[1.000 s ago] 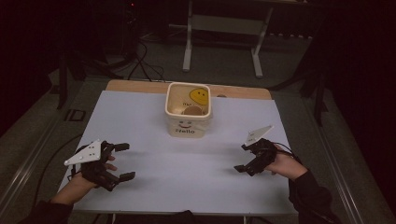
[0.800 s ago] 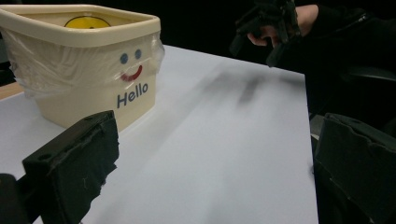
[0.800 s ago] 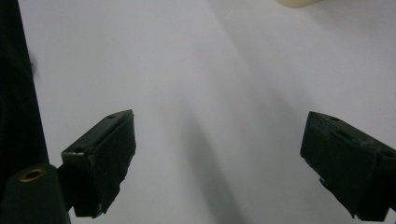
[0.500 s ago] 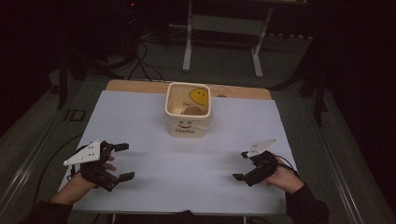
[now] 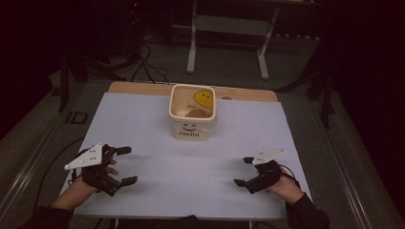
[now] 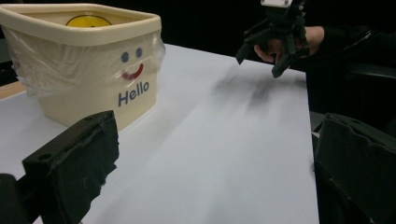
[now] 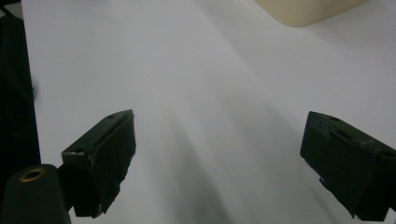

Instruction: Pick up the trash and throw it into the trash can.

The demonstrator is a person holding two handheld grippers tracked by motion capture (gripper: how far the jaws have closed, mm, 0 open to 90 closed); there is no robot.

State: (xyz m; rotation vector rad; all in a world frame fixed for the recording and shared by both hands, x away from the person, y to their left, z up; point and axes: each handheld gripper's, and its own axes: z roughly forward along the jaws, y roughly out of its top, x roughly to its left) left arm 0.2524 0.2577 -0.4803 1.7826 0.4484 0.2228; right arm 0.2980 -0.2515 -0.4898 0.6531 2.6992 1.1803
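Inside the tub [image 5: 193, 119] (high view), a brown disc [image 5: 196, 113]

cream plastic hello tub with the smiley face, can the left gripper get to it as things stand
Probably yes. The left gripper has its jaws open and holds nothing, and bare white table lies between it and the cream plastic tub. In the left gripper view the tub's printed front faces the jaws unobstructed.
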